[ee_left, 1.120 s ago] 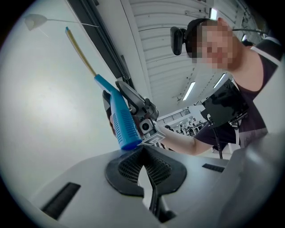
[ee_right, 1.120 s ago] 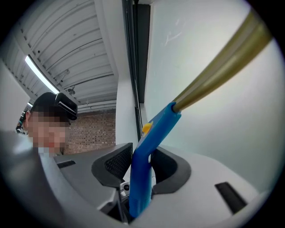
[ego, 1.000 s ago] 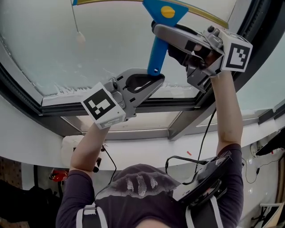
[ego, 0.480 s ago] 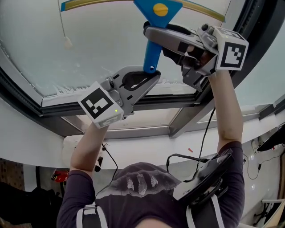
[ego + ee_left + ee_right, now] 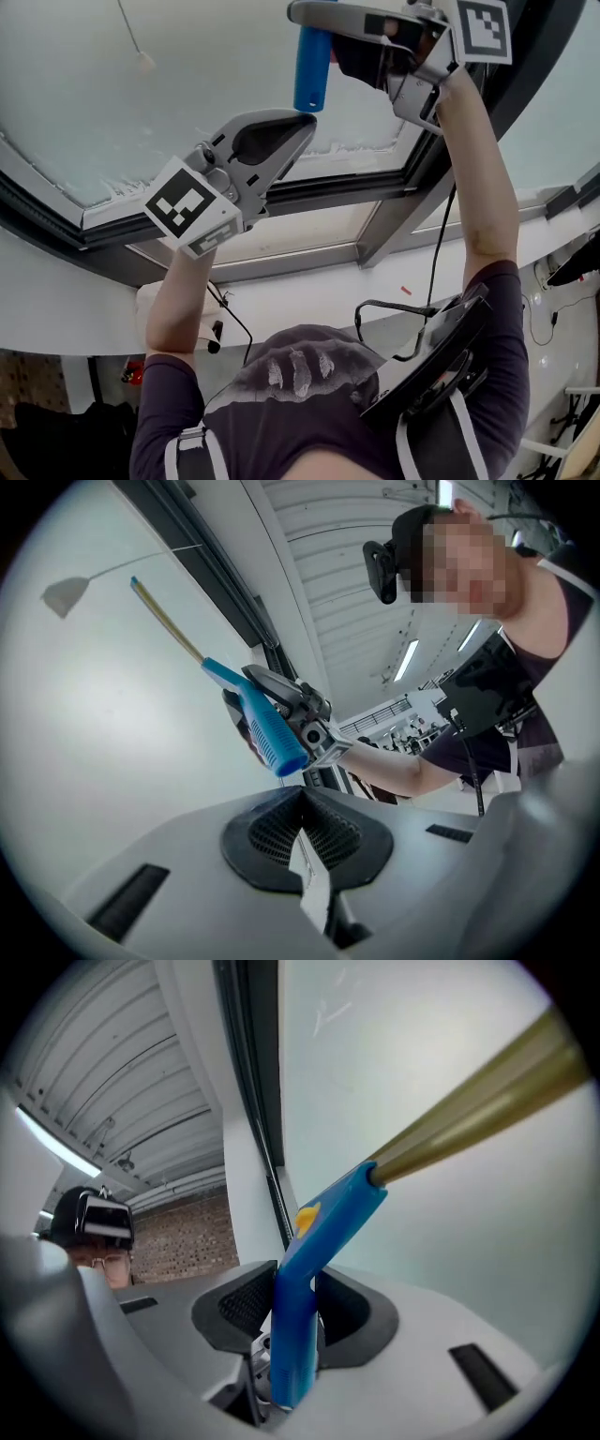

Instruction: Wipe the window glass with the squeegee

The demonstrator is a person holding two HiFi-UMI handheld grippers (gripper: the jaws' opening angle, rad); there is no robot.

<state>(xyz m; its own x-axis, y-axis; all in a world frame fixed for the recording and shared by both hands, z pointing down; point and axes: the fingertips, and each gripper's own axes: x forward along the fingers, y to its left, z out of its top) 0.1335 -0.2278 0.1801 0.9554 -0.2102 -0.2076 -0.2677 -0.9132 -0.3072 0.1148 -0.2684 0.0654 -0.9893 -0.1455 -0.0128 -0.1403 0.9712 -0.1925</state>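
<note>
The squeegee point(image 5: 312, 56) has a blue ribbed handle and a brass-coloured blade point(image 5: 469, 1110) that lies along the window glass point(image 5: 187, 94). My right gripper point(image 5: 302, 13) is raised at the top of the head view, shut on the blue handle point(image 5: 328, 1213). Its jaws have just been opening, with the handle still pinched between the pads. My left gripper point(image 5: 302, 122) is shut and empty, its tip just below the handle's free end. From the left gripper point(image 5: 302, 797) the squeegee point(image 5: 267, 728) shows ahead, apart from the jaws.
A thin cord with a small pull knob point(image 5: 142, 61) hangs in front of the glass at the left. The dark window frame point(image 5: 309, 192) runs below the pane, with a white sill point(image 5: 309, 300) under it. A thick dark frame post point(image 5: 534, 56) stands at the right.
The head view has shifted. Both grippers and the squeegee sit slightly higher against the glass, and the squeegee's head has passed out of the top of the head view.
</note>
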